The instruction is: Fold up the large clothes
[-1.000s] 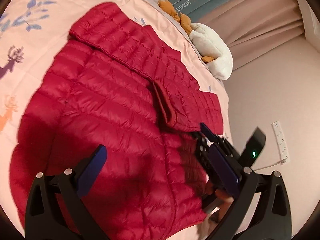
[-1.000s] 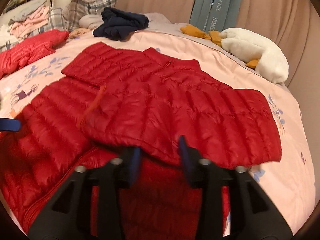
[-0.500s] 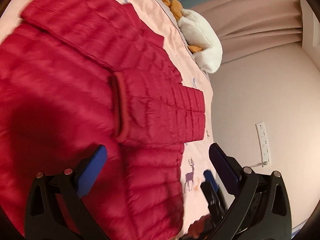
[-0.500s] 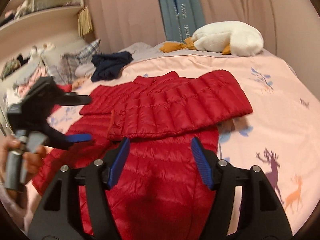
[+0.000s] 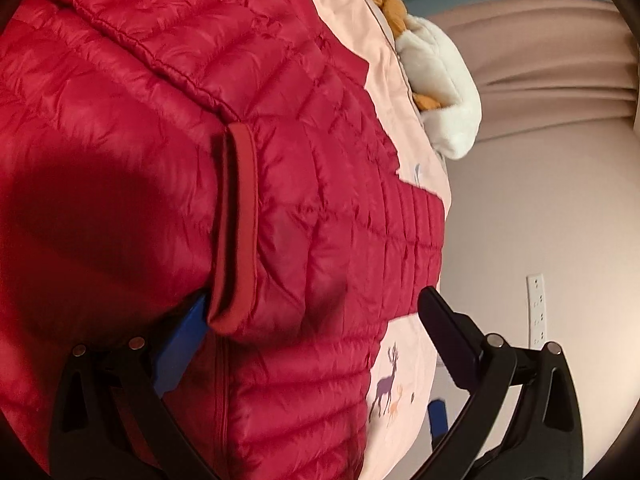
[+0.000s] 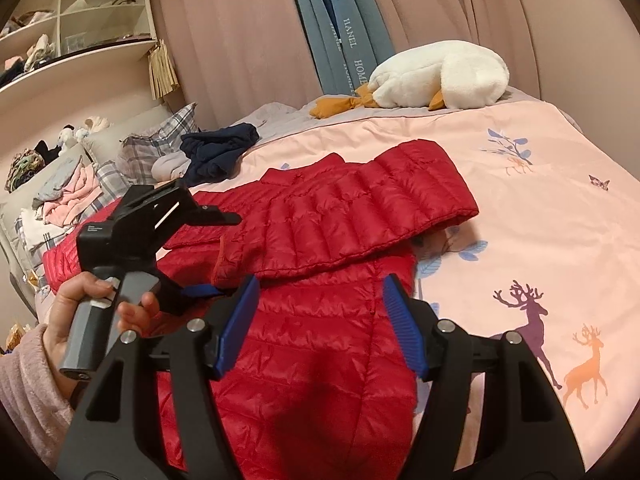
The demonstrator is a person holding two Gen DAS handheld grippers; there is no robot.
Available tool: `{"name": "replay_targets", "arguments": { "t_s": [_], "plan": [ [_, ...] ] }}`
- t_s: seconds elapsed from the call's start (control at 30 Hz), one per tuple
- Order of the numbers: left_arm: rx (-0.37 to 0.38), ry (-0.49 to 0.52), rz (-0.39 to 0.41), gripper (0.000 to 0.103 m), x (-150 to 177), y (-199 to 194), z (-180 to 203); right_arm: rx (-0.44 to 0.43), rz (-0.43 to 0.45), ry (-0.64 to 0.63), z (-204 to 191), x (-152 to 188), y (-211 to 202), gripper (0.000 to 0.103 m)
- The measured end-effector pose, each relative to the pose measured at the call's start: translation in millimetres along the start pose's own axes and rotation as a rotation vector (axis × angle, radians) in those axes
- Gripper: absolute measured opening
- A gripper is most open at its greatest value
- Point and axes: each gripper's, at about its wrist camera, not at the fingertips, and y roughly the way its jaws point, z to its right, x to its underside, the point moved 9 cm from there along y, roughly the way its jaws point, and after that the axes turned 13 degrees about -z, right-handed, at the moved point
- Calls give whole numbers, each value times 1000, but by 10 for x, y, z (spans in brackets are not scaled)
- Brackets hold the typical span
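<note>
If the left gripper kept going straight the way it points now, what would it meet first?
Most likely the folded sleeve of the red down jacket: the open left gripper sits just short of its cuff, though depth is hard to judge.

White plush goose (image 6: 440, 76) — navy garment (image 6: 218, 150) — grey-blue curtain (image 6: 340, 28)

Item count, bed area

One red quilted jacket (image 6: 320, 340), one white plush goose (image 6: 440, 76), one dark blue garment (image 6: 220, 150), two grippers: left gripper (image 6: 216, 290), right gripper (image 6: 320, 324). Two printed deer (image 6: 528, 320) are visible near the right gripper.
</note>
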Motion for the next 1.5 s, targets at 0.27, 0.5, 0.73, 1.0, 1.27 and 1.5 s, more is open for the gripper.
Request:
{"name": "replay_targets", "arguments": {
  "t_s": [0.27, 0.5, 0.73, 1.0, 1.27, 1.5],
  "plan": [
    [-43, -46, 59, 48, -57, -45, -133, 21, -2, 19, 134, 32, -3, 66],
    [-58, -7, 55, 17, -44, -11, -84, 32, -5, 34, 168, 64, 0, 66],
    [-59, 106, 115, 13, -116, -207, 315, 50, -7, 60, 252, 87, -16, 66],
    [-73, 219, 229, 12, -349, -708, 787, 59, -15, 81, 337, 125, -9, 66],
    [-144, 227, 380, 12, -647, -1304, 837, 60, -15, 88, 368, 134, -21, 66],
    [-245, 151, 439, 12, -826, -1530, 364, 68, -27, 79, 350, 149, 10, 66]
  ]
}}
